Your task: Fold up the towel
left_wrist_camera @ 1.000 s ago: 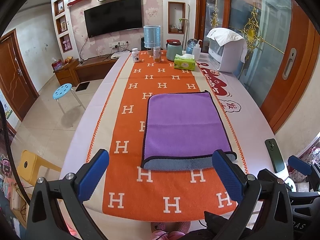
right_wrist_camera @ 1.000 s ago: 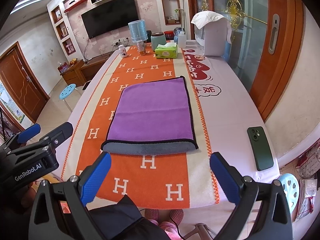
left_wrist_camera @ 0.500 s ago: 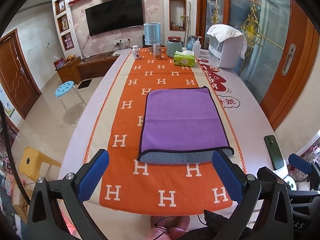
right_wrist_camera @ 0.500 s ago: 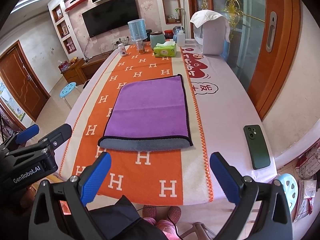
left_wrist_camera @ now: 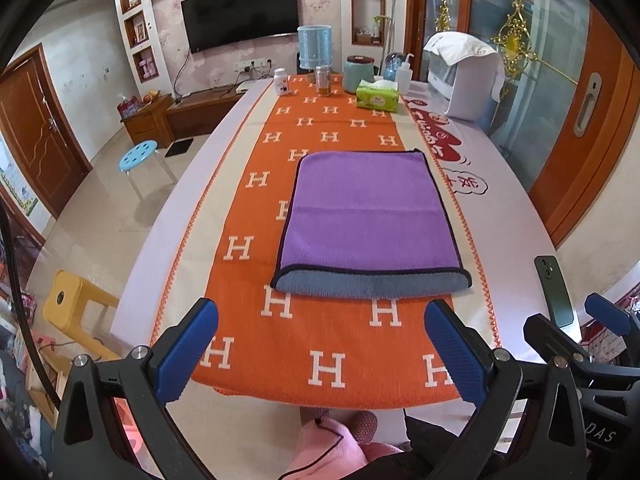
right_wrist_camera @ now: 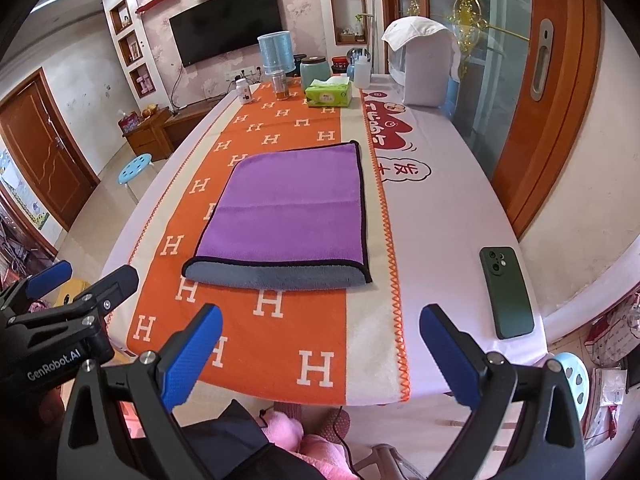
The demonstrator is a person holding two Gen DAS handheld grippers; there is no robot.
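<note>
A purple towel (left_wrist_camera: pixel 368 216) with a black hem lies flat, folded over once, on the orange H-patterned runner (left_wrist_camera: pixel 320 344); its grey underside shows along the near edge. It also shows in the right wrist view (right_wrist_camera: pixel 290 210). My left gripper (left_wrist_camera: pixel 320 344) is open and empty, held back above the table's near edge, short of the towel. My right gripper (right_wrist_camera: pixel 320 348) is open and empty too, level with the left one. The left gripper (right_wrist_camera: pixel 52 288) shows at the left of the right wrist view, and the right gripper (left_wrist_camera: pixel 600 320) at the right of the left wrist view.
A dark green phone (right_wrist_camera: pixel 506 292) lies on the white cloth to the right of the runner. At the far end stand a tissue box (left_wrist_camera: pixel 378 96), bottles, a jar and a white appliance (left_wrist_camera: pixel 464 76). A yellow stool (left_wrist_camera: pixel 68 308) and a blue stool (left_wrist_camera: pixel 138 156) stand left of the table.
Both grippers have drawn back and up from the table, so the towel sits farther away in both views. The towel has not moved.
</note>
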